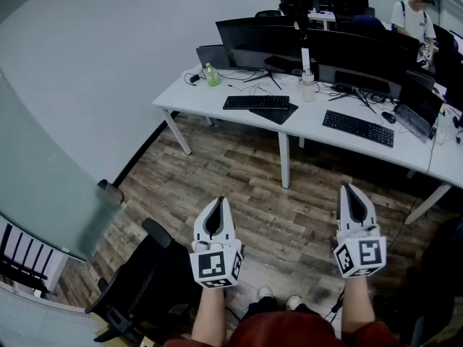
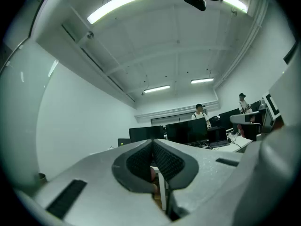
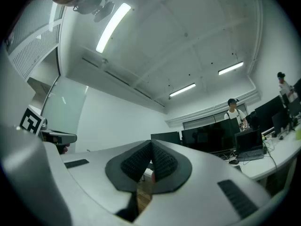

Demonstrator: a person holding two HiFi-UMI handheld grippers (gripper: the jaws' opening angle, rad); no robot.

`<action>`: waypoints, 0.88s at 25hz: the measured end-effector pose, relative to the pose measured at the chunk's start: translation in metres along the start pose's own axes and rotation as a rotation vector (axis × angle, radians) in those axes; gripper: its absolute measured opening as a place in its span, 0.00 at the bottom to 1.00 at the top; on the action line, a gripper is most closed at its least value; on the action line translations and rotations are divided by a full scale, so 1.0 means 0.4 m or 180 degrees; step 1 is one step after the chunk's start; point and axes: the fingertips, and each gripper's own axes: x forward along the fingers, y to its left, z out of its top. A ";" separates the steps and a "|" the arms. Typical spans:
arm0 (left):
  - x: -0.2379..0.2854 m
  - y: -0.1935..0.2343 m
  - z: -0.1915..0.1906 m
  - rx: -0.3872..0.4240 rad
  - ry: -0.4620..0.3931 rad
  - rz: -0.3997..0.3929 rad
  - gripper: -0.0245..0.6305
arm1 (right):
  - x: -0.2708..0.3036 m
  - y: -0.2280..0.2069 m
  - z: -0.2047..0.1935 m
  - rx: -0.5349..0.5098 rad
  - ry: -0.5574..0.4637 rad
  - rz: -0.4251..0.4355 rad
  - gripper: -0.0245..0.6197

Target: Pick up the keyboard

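Both empty, jaws together: left gripper (image 1: 218,203), right gripper (image 1: 351,191).

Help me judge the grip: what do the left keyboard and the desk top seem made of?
Left keyboard: black, dull, rows of keys; probably plastic, though too far to be sure.
Desk top: white, smooth, evenly lit; likely laminate or painted board.

Shells of left hand-held gripper (image 1: 218,205) and right hand-held gripper (image 1: 351,193): white, tapered. Pads (image 2: 167,163): dark grey, ribbed. Each bears a cube (image 1: 215,264) of black-and-white square markers. Worn: dark red garment (image 1: 289,331), pale shoes (image 1: 265,292).
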 end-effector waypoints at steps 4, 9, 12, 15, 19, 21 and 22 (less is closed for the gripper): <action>-0.017 -0.048 0.014 0.0045 0.0003 -0.0025 0.05 | -0.039 -0.029 0.014 -0.0001 -0.0023 -0.0026 0.04; -0.032 -0.086 0.020 0.0109 0.0000 0.0015 0.05 | -0.060 -0.058 0.014 -0.0006 -0.0040 0.0009 0.04; -0.038 -0.098 0.024 0.0111 0.0006 0.0067 0.05 | -0.068 -0.069 0.017 -0.0001 -0.0054 0.0052 0.04; -0.038 -0.107 0.019 0.0115 0.0013 0.0088 0.05 | -0.065 -0.077 0.008 0.0049 -0.0063 0.0089 0.03; -0.023 -0.101 0.006 0.0092 0.0033 0.0115 0.05 | -0.039 -0.081 -0.008 0.0065 -0.0035 0.0130 0.03; -0.005 -0.091 -0.001 0.0074 0.0029 0.0137 0.05 | -0.017 -0.082 -0.016 0.0054 -0.0024 0.0151 0.04; 0.005 -0.085 -0.006 0.0065 0.0025 0.0142 0.05 | -0.004 -0.082 -0.022 0.0050 -0.0018 0.0155 0.03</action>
